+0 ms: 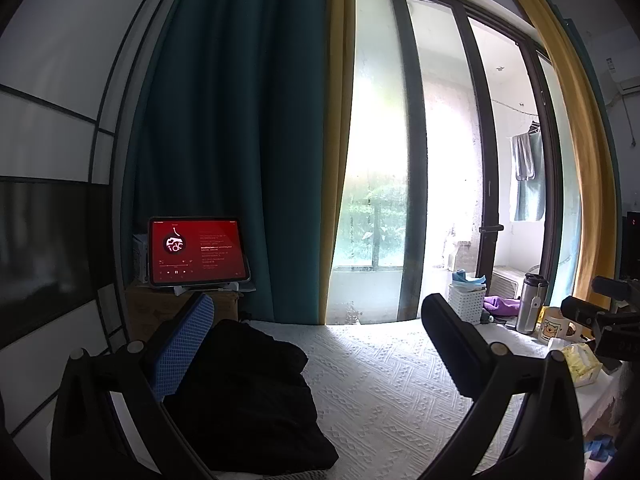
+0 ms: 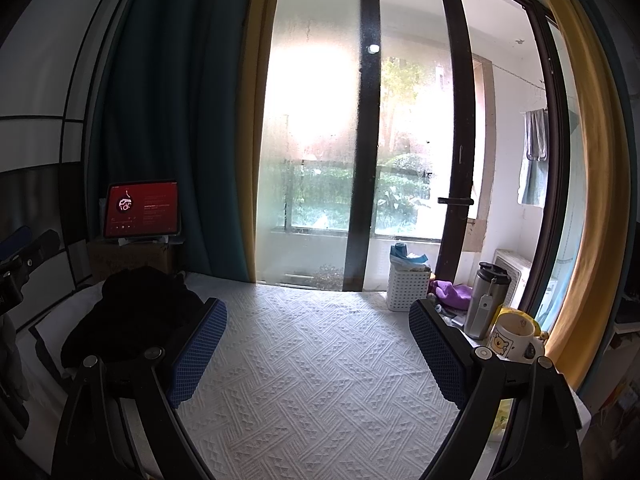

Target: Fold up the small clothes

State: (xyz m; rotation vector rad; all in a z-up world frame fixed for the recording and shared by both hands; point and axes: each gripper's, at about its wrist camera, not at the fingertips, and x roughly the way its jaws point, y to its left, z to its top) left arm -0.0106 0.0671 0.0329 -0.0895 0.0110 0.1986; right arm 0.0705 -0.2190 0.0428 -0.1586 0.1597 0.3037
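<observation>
A heap of black clothes (image 1: pixel 248 392) lies on the white textured cover (image 1: pixel 384 384) at the left side of the bed; in the right wrist view the same black clothes (image 2: pixel 136 312) sit at the far left. My left gripper (image 1: pixel 316 312) is open, its blue-padded left finger just beside the heap, nothing between the fingers. My right gripper (image 2: pixel 318 318) hangs open over bare cover (image 2: pixel 312 360), to the right of the heap. The right gripper's body (image 1: pixel 600 316) shows at the right edge of the left wrist view.
A tablet (image 1: pixel 198 250) with a red screen stands on a cardboard box at the back left. At the right are a white basket (image 2: pixel 408 288), a purple cloth (image 2: pixel 452 292), a steel flask (image 2: pixel 486 304) and a mug (image 2: pixel 514 336). Glass doors and curtains stand behind.
</observation>
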